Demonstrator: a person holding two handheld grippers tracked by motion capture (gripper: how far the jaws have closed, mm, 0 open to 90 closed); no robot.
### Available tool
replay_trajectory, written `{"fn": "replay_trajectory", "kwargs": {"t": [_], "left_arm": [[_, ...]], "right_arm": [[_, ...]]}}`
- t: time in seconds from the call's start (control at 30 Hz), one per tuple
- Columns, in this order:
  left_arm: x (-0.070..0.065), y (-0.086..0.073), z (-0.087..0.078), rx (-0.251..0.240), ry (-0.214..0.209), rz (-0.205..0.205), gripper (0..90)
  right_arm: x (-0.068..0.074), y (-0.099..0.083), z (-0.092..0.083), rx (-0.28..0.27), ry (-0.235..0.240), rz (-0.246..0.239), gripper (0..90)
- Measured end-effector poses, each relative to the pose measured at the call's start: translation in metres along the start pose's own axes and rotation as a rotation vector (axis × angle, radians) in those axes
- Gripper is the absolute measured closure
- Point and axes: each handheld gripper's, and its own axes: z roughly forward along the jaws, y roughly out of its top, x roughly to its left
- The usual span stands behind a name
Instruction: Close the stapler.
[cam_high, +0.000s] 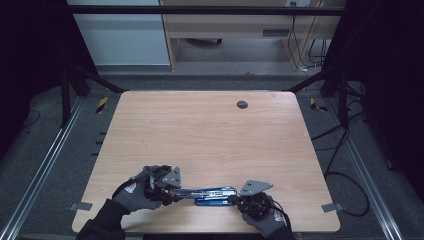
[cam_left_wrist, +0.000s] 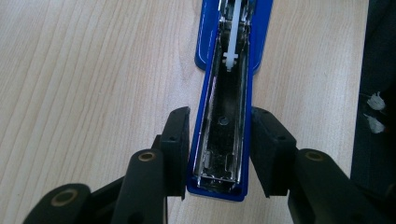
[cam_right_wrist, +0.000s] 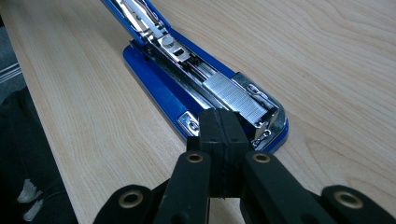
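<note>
Stapler sits at the near edge of the table, opened flat, lying left-right between our two hands. Staples are loaded in the channel at its right end.

Left gripper: jaws apart, straddling the blue lid. In the left gripper view the pads sit just beside the lid's two sides. We can't tell whether they actually press on it; the left pad looks like it touches, the right one shows a thin gap.

Right gripper: jaws together, nothing between them. The tip rests at the near end of the staple channel, right by the staple strip. Touching or just above, we can't tell from the right gripper view.

Our read: we're loading or seating staples, with the lid due to be swung shut over the channel.

Risks from here:
- Left grip is marginal. If the pads only graze the smooth lid, it slips out when we lift or swing it.
- Lid hinges. Swing it with the right tip on the channel and we pinch that tip or jam the strip.
- Pressing on the strip's end off-axis could buckle it or pop staples out of the channel.
- Stapler is close to the near edge. A sideways or downward shove from either hand could skate it on the wood, or off the table.
- Base isn't pinned except by the right tip; lift that and the whole thing may follow the lid.
</note>
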Motion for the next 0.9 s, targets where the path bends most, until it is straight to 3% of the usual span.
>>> {"fn": "replay_trajectory", "kwargs": {"t": [0.9], "left_arm": [[0.0008,0.0049,-0.0039,0.000,-0.002,0.011,60.4]], "right_arm": [[-0.0002,0.0002,0.0000,0.001,0.000,-0.001,90.0]]}}
